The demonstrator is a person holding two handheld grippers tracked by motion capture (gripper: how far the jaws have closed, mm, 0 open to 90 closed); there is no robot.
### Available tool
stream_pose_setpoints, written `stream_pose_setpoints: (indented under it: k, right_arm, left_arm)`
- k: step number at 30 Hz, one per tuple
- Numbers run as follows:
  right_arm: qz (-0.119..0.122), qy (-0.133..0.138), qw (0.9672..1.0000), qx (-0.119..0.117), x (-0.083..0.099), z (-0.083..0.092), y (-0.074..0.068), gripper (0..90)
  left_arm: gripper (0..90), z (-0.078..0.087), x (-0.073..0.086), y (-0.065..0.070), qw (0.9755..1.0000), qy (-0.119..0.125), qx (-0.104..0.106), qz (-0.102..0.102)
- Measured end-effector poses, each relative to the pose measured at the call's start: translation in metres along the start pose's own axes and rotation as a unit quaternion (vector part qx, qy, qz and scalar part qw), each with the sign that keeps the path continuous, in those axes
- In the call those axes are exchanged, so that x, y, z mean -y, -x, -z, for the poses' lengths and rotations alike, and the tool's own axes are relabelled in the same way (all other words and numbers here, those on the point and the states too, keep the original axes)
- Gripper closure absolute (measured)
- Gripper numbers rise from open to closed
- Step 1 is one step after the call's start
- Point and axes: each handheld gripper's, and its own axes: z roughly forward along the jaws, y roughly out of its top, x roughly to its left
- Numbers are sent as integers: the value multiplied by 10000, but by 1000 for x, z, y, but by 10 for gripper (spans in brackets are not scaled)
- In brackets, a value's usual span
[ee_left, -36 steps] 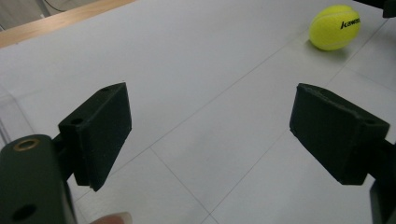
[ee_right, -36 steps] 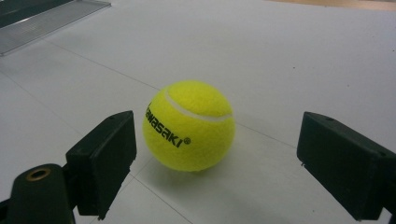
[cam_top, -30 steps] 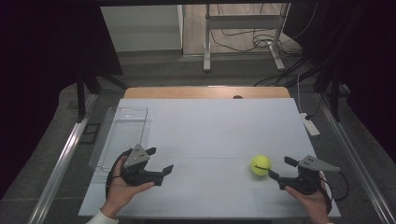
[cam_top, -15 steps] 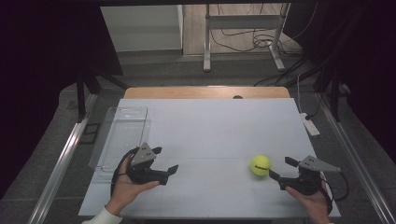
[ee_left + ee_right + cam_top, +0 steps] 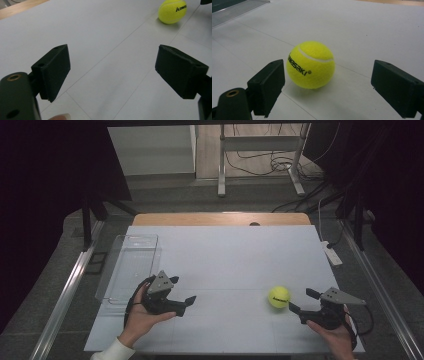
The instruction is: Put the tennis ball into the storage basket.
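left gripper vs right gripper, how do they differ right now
The right gripper has the tennis ball just ahead of its open jaws, untouched; the left gripper has bare table between its jaws. The left gripper sits beside the clear tray; the right sits far from it. Both are open, hand-held, low over the table.

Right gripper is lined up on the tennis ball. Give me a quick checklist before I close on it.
1. Right gripper jaws open wider than the ball: ok.
2. Tennis ball between the jaws: not ok, it sits just ahead of the tips.
3. Ball at rest on the table: ok.
4. Left gripper out of the way, open and empty: ok.
5. Clear tray free at the table's left: ok.
6. Pads touching the ball: not ok, gap on both sides.
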Motion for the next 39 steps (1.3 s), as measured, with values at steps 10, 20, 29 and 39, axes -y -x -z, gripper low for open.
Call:
stream_pose_setpoints:
  k: [10, 20, 29, 39]
  right_arm:
    - [21, -6, 10000, 5, 1, 1, 0, 117]
    - [50, -20, 10000, 3, 1, 1, 0, 117]
    - [45, -15, 10000, -4, 1, 1, -1, 117]
    - [53, -22, 10000, -28, 1, -1, 0, 117]
  left_arm:
    - [134, -10, -6, 2, 9999, -76, 95, -68]
    - [132, -17, -10, 1, 9998, -138, 156, -48]
    - [131, -30, -20, 7, 9992, -234, 266, -164]
    - [130, -50, -30, 16, 9980, -365, 420, -289]
